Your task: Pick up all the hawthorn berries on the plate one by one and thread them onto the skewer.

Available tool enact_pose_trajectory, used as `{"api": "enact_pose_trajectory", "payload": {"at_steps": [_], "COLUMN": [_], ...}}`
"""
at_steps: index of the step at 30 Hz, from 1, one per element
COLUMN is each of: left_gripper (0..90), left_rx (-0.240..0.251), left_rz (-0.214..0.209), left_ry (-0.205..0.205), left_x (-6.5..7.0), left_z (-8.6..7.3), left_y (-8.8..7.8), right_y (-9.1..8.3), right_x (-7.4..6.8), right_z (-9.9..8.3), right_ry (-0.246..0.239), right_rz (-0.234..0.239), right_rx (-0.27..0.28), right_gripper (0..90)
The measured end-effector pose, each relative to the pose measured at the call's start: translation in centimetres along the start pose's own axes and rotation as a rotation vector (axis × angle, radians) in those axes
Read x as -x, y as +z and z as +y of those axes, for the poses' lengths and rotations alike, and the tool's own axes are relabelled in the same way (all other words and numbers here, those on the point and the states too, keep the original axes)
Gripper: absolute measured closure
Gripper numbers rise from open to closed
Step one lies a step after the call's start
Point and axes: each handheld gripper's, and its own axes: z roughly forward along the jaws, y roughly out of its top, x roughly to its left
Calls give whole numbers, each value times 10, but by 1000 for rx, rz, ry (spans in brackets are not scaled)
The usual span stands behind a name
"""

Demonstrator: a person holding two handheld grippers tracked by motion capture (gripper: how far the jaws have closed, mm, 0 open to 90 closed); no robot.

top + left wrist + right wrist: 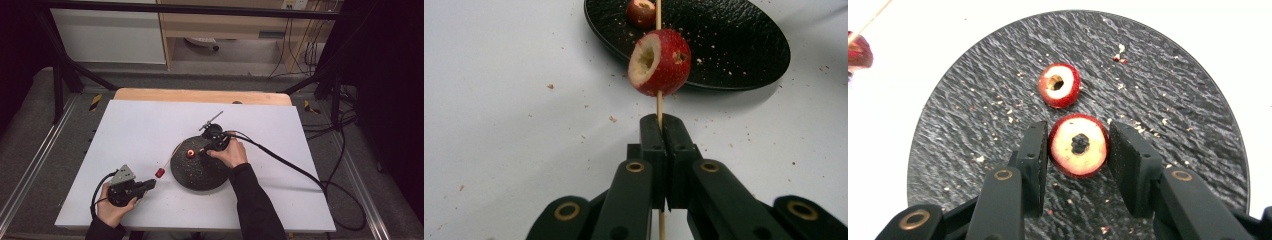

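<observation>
1. The left gripper [660, 125] has its jaws clenched tight on a thin wooden skewer [659, 102], which runs up between the pads and away from them.
2. Just past those jaws a cored red fruit [660, 62] is threaded on the skewer, its hollowed pale end turned to the left in the left gripper view.
3. In the high view the left gripper [150, 184] lies low over the white table [145, 130], near its front left, with the skewered fruit [160, 173] just beside the plate's rim.
4. The right gripper [1078, 145] grasps a second cored fruit [1079, 146] between its pads, cut face and dark hole toward the camera; no earlier picture is at hand to compare.
5. That fruit sits over the black round plate [1173, 100], just beside a third cored fruit [1059, 85] lying on it.
6. Crumbs are scattered over the plate and the table around it.
7. In the high view the plate [197, 175] lies mid-table, with the right hand [230, 152] over its far right edge.
</observation>
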Motion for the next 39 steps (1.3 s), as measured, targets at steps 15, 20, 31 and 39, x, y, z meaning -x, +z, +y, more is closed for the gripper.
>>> {"api": "enact_pose_trajectory", "payload": {"at_steps": [15, 20, 31, 39], "left_gripper": [886, 886, 886, 886], "left_rx": [1, -1, 6, 5], "left_rz": [2, -2, -12, -24], "left_ry": [6, 12, 16, 29], "left_x": [2, 4, 9, 16], "left_z": [0, 0, 1, 1], "left_y": [0, 1, 2, 5], "right_y": [-20, -23, -22, -13], "right_x": [-10, -17, -33, -36], "right_z": [-31, -48, -82, -101], "right_ry": [94, 130, 221, 309], "right_rz": [47, 73, 84, 132], "right_rx": [229, 340, 554, 655], "right_gripper": [611, 611, 611, 611]}}
